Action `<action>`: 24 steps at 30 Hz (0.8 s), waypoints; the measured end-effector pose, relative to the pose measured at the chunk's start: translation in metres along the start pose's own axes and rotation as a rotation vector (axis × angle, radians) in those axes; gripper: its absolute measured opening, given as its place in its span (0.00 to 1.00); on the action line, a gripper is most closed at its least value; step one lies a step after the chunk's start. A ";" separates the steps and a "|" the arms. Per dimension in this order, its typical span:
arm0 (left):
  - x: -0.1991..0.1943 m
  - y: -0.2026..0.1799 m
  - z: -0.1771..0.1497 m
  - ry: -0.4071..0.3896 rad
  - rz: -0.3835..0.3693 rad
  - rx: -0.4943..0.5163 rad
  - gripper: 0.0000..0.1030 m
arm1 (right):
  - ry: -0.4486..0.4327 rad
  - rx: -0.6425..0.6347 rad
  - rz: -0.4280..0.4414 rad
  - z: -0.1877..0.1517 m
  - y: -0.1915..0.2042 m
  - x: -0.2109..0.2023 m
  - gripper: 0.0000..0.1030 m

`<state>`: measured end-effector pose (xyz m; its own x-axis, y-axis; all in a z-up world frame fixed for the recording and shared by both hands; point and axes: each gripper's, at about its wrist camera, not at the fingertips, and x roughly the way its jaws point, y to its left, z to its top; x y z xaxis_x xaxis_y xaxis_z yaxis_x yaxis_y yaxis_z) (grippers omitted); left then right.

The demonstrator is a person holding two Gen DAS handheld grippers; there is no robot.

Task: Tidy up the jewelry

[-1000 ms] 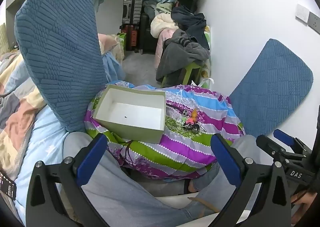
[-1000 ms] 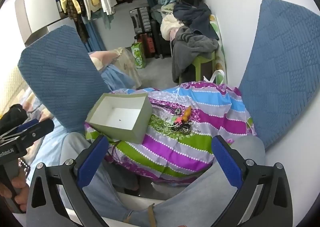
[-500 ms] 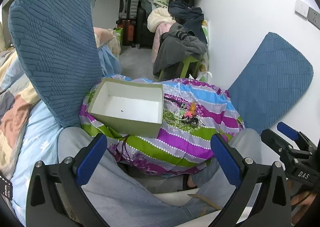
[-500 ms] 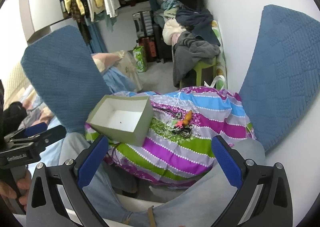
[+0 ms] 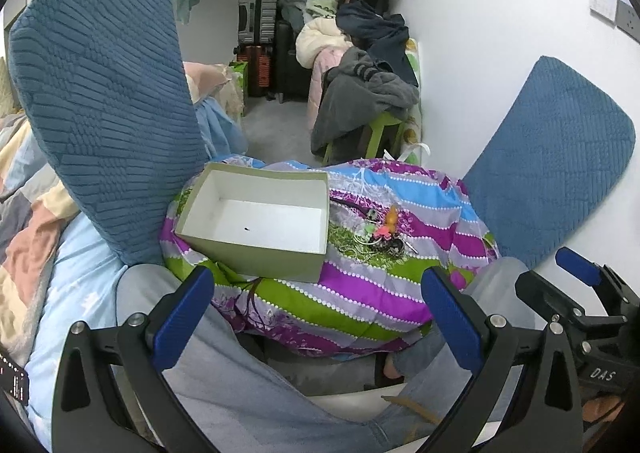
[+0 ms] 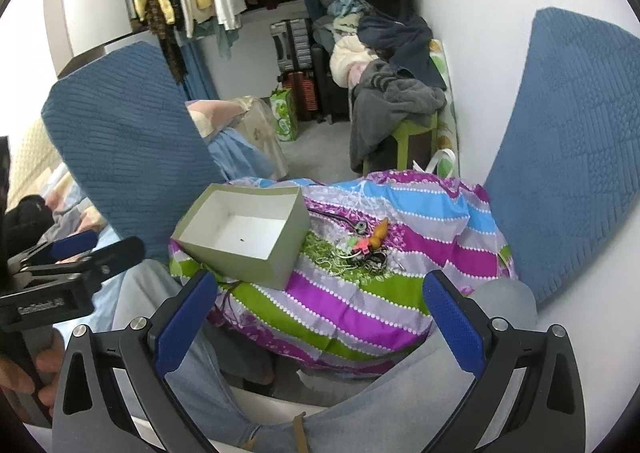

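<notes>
**Hovering grippers, jewelry still on pillow**

Landmark: striped pillow (image 5: 360,293) on person's lap, purple/green/blue bands. Two blue quilted cushions flank it, one to its left (image 5: 104,105), one to its right against the wall (image 5: 552,157). Green box (image 5: 256,229), lid off, white inside, sits on pillow's left half, tilted; only a tiny dark speck on its floor. Jewelry pile (image 5: 380,229) lies on pillow just right of box, apart from it: thin chains, black cord, an orange piece, a green bit, tangled. Left gripper (image 5: 316,317) w/ jaws spread wide, nothing held, near side of pillow. Right gripper (image 6: 320,317) same: wide apart, empty, short of pillow's near edge.
</notes>
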<state>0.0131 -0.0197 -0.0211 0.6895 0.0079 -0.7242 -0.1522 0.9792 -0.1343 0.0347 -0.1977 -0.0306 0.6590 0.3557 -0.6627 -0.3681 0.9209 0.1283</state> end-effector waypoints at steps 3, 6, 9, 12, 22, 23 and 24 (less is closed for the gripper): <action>0.003 -0.002 -0.003 0.009 -0.010 0.006 1.00 | -0.006 0.028 -0.004 -0.003 -0.005 -0.001 1.00; 0.006 -0.001 -0.004 0.023 -0.027 -0.002 1.00 | 0.002 0.059 -0.001 -0.005 -0.012 -0.003 0.97; 0.011 -0.002 -0.007 0.037 -0.034 -0.002 1.00 | 0.013 0.064 -0.008 -0.009 -0.014 -0.002 0.87; 0.013 -0.003 -0.009 0.052 -0.041 -0.002 0.99 | 0.021 0.072 -0.014 -0.012 -0.016 -0.002 0.74; 0.015 -0.004 -0.011 0.064 -0.054 -0.004 0.99 | 0.026 0.050 -0.014 -0.016 -0.014 0.001 0.57; 0.014 -0.004 -0.011 0.063 -0.057 -0.002 0.99 | 0.027 0.049 -0.016 -0.016 -0.014 0.001 0.57; 0.012 -0.003 -0.011 0.061 -0.055 -0.003 0.99 | 0.027 0.051 -0.016 -0.016 -0.014 0.001 0.57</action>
<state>0.0142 -0.0245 -0.0372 0.6529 -0.0587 -0.7552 -0.1171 0.9772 -0.1773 0.0301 -0.2127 -0.0449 0.6463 0.3366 -0.6848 -0.3230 0.9338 0.1541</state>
